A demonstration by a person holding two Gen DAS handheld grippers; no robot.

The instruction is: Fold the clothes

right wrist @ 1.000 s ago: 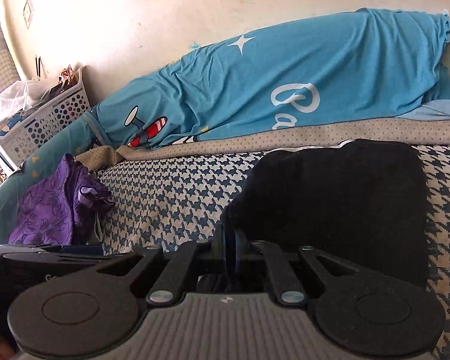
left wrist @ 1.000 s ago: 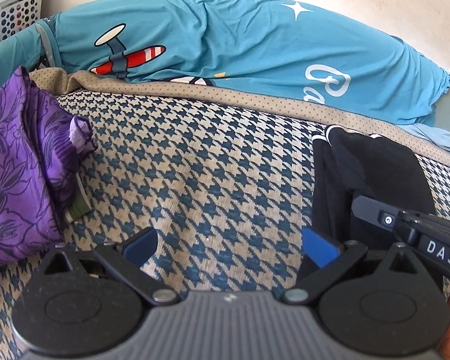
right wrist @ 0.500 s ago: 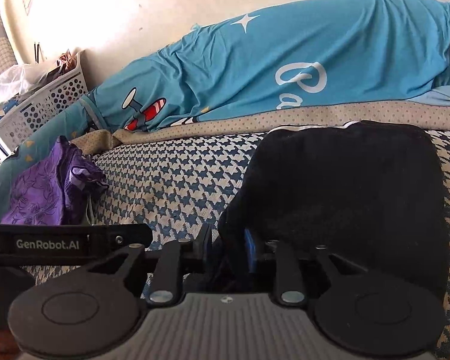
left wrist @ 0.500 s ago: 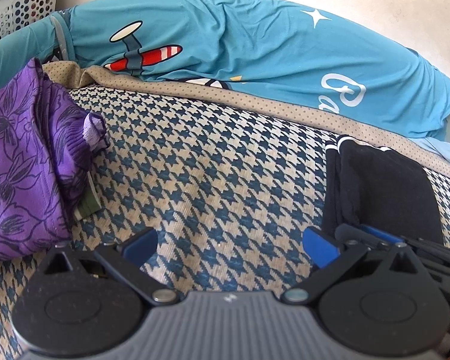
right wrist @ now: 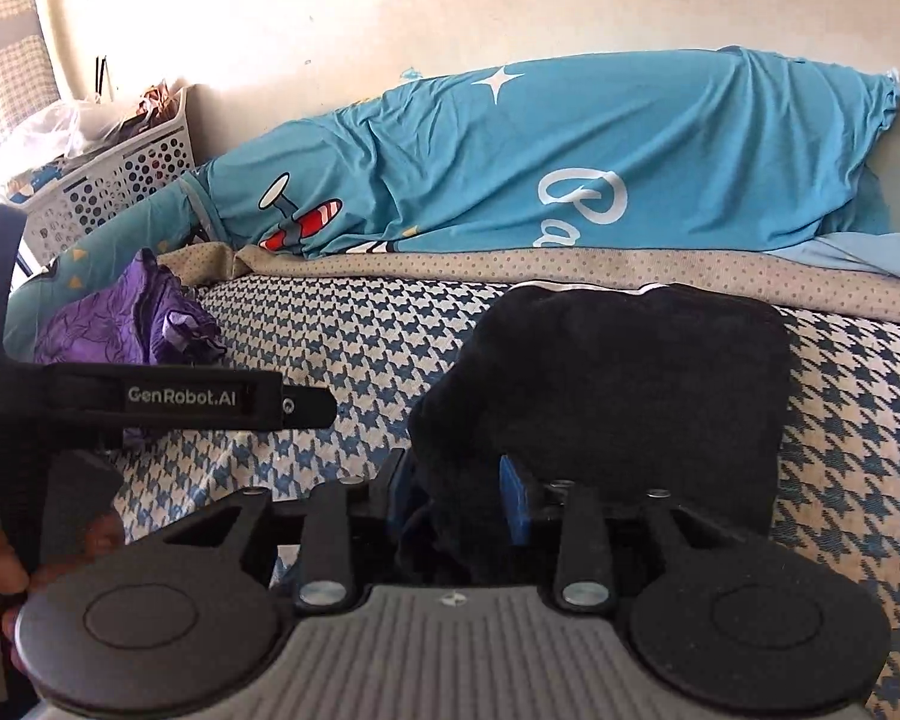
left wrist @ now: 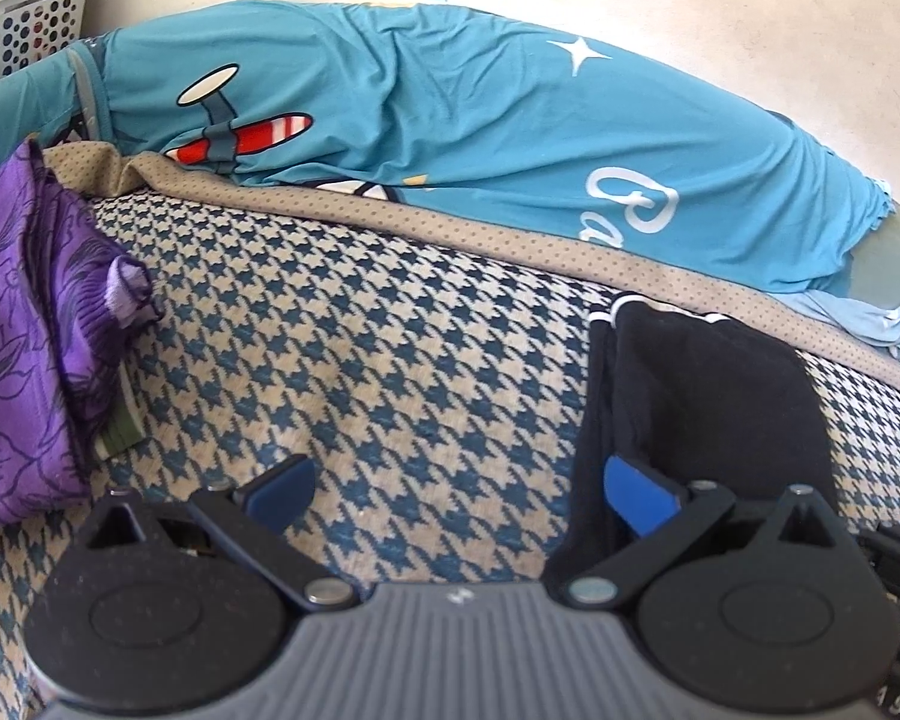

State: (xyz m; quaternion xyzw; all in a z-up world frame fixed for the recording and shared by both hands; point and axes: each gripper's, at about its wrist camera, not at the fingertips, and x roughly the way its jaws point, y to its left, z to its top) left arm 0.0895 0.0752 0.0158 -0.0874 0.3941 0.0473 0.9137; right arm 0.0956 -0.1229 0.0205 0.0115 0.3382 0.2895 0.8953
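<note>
A folded black garment (right wrist: 618,384) lies on the houndstooth bed cover (right wrist: 342,336); it also shows in the left wrist view (left wrist: 708,396) at the right. My right gripper (right wrist: 459,495) has its jaws partly apart with the garment's near edge bunched between the blue pads. My left gripper (left wrist: 456,489) is wide open and empty over the cover, its right pad (left wrist: 636,495) against the garment's left edge. In the right wrist view the left gripper's black body (right wrist: 150,399) sits at the left.
A purple floral garment (left wrist: 24,348) lies bunched at the left. A teal printed cloth (left wrist: 450,138) covers a long mound at the back by the wall. A white perforated laundry basket (right wrist: 114,186) stands at the far left.
The right gripper's jaws have opened from shut to partly apart around the black garment's edge. The left gripper has shifted right and closer to the garment, staying open.
</note>
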